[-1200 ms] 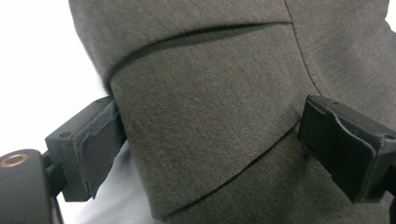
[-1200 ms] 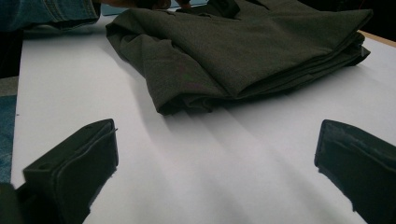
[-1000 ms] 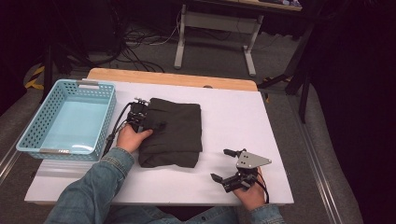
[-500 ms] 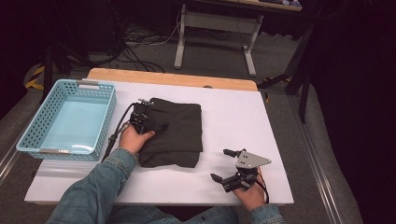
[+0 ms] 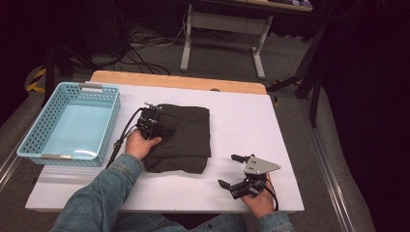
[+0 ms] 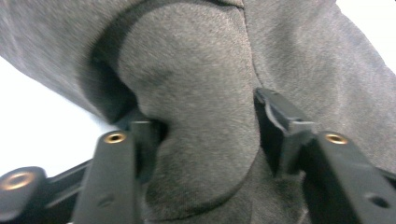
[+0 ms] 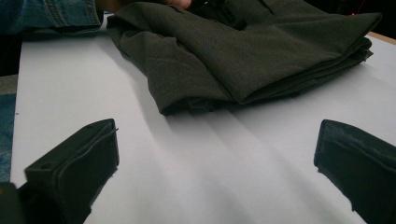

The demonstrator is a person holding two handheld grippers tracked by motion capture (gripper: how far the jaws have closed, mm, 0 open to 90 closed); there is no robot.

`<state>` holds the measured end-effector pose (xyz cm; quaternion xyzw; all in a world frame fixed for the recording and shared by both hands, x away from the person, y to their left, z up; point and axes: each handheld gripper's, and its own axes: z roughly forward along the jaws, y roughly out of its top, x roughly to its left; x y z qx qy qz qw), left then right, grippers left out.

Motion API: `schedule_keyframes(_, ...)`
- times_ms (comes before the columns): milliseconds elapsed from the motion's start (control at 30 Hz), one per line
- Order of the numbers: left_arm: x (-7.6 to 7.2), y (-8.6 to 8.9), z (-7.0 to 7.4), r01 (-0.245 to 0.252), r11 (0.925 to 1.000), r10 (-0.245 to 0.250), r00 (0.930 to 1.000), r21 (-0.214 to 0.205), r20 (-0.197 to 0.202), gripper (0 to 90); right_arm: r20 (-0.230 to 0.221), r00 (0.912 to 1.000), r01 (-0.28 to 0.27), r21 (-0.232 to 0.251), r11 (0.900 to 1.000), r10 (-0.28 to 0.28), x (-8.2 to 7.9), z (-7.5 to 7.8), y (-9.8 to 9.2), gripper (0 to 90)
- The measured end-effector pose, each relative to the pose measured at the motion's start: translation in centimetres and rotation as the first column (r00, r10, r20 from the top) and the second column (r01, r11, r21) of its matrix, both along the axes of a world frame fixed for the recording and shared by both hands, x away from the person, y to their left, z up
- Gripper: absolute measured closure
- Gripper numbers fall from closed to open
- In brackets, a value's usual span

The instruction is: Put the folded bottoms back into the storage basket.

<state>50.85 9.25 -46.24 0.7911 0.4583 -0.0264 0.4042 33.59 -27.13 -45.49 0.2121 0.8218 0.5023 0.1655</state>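
Across the white table (image 5: pixel 251 121), bare room lies to the right of the folded dark garment (image 5: pixel 186 137) and along the near edge. A light blue basket (image 5: pixel 104 130) stands just left of the garment, close to the table's left edge. The left gripper (image 5: pixel 153 126) sits on the garment's left part; its jaws have just been closing, and a bunched fold of cloth (image 6: pixel 196 116) is pinched between them. The right gripper (image 5: pixel 233 170) rests near the right near corner, jaws spread wide with nothing between them, pointing toward the garment. Dark floor, cables and a metal stand (image 5: pixel 222 38) lie beyond the far edge.
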Motion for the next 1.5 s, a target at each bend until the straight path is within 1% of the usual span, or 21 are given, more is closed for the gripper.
schedule_keyframes(133, -0.1, -0.1, 0.2, 0.005, 1.0000, -0.005, 1.0000, 0.007, 0.008, 59.2, 0.001, 1.0000, 0.001, -0.001, 1.0000, -0.001, 0.0, 0.0, 0.0, 0.5)
schedule_keyframes(167, -0.2, -0.3, 0.3, 0.003, 0.9998, -0.004, 0.9997, 0.019, 0.022, 61.0, 0.000, 1.0000, 0.001, -0.001, 1.0000, -0.001, 0.0, 0.0, 0.0, 0.5)
schedule_keyframes(200, -0.2, -0.3, 0.3, 0.003, 0.9998, -0.004, 0.9997, 0.019, 0.022, 62.1, 0.000, 1.0000, 0.001, -0.001, 1.0000, -0.001, 0.0, 0.0, 0.0, 0.5)
schedule_keyframes(233, -0.2, -0.4, 0.4, 0.008, 0.9994, -0.009, 0.9993, 0.035, 0.037, 62.1, 0.000, 1.0000, 0.000, -0.001, 1.0000, 0.000, 0.0, 0.0, 0.0, 0.5)
schedule_keyframes(300, -0.4, -0.5, 0.6, 0.004, 0.9989, -0.006, 0.9987, 0.048, 0.050, 64.8, 0.000, 1.0000, 0.001, -0.001, 1.0000, -0.001, 0.0, 0.0, 0.0, 0.5)
schedule_keyframes(600, -0.7, -0.5, 1.2, -0.008, 0.9980, 0.003, 0.9970, 0.063, 0.078, 68.9, 0.003, 1.0000, 0.003, -0.001, 1.0000, -0.003, 0.0, 0.0, 0.0, 0.5)
schedule_keyframes(700, -0.8, -0.4, 1.5, -0.012, 0.9984, 0.007, 0.9963, 0.055, 0.085, 69.6, 0.003, 1.0000, 0.003, 0.000, 1.0000, -0.003, 0.0, 0.0, 0.0, 0.5)
schedule_keyframes(833, -1.1, -0.4, 2.1, -0.007, 0.9981, 0.001, 0.9942, 0.061, 0.108, 70.1, 0.003, 1.0000, 0.003, 0.000, 1.0000, -0.003, 0.0, 0.0, -0.1, 0.5)
schedule_keyframes(867, -1.2, -0.4, 2.2, -0.010, 0.9982, 0.003, 0.9930, 0.059, 0.118, 70.2, 0.003, 1.0000, 0.003, 0.000, 1.0000, -0.003, 0.0, 0.0, -0.1, 0.5)
schedule_keyframes(933, -1.3, -0.4, 2.6, 0.003, 0.9982, -0.011, 0.9910, 0.060, 0.134, 70.3, 0.003, 1.0000, 0.002, 0.001, 1.0000, -0.002, 0.0, 0.0, -0.1, 0.5)
schedule_keyframes(967, -1.3, -0.4, 2.6, 0.003, 0.9982, -0.011, 0.9910, 0.060, 0.134, 70.3, 0.003, 1.0000, 0.002, 0.001, 1.0000, -0.002, 0.0, 0.0, -0.1, 0.5)
schedule_keyframes(1000, -1.5, -0.5, 2.9, 0.010, 0.9978, -0.020, 0.9875, 0.065, 0.156, 70.3, 0.002, 1.0000, 0.002, 0.003, 1.0000, -0.002, 0.0, 0.0, -0.1, 0.5)
schedule_keyframes(1033, -1.5, -0.5, 2.9, 0.010, 0.9978, -0.020, 0.9875, 0.065, 0.156, 70.4, 0.002, 1.0000, 0.001, 0.004, 1.0000, -0.001, 0.0, 0.0, -0.1, 0.5)
schedule_keyframes(1100, -1.7, -0.3, 3.3, 0.026, 0.9981, -0.035, 0.9851, 0.055, 0.168, 70.6, 0.003, 1.0000, 0.001, 0.003, 1.0000, -0.001, 0.0, 0.0, -0.1, 0.5)
schedule_keyframes(1133, -1.8, -0.3, 3.5, 0.025, 0.9990, -0.030, 0.9850, 0.037, 0.170, 70.7, 0.003, 1.0000, 0.001, 0.004, 1.0000, -0.001, 0.0, 0.0, -0.1, 0.5)
schedule_keyframes(1167, -1.9, -0.3, 3.9, 0.029, 0.9990, -0.035, 0.9829, 0.033, 0.181, 70.8, 0.003, 1.0000, 0.001, 0.004, 1.0000, -0.001, 0.0, 0.0, -0.1, 0.5)
schedule_keyframes(1233, -2.0, -0.3, 4.0, 0.033, 0.9989, -0.038, 0.9833, 0.032, 0.178, 70.8, 0.003, 1.0000, 0.001, 0.004, 1.0000, -0.001, 0.0, 0.0, -0.1, 0.5)
schedule_keyframes(1267, -2.0, -0.3, 4.3, 0.033, 0.9987, -0.040, 0.9807, 0.039, 0.192, 70.9, 0.004, 1.0000, 0.001, 0.003, 1.0000, -0.001, 0.0, 0.0, -0.1, 0.5)
schedule_keyframes(1300, -2.0, -0.3, 4.3, 0.033, 0.9987, -0.040, 0.9807, 0.039, 0.192, 70.9, 0.004, 1.0000, 0.001, 0.003, 1.0000, -0.001, 0.0, 0.0, -0.1, 0.5)
schedule_keyframes(1433, -2.4, -0.3, 5.2, 0.046, 0.9988, -0.048, 0.9779, 0.018, 0.203, 71.0, 0.004, 1.0000, 0.001, 0.003, 1.0000, -0.001, 0.0, 0.0, -0.1, 0.5)
schedule_keyframes(1500, -2.5, -0.3, 5.4, 0.044, 0.9989, -0.046, 0.9776, 0.016, 0.206, 71.1, 0.004, 1.0000, 0.001, 0.003, 1.0000, -0.001, 0.0, 0.0, -0.1, 0.5)
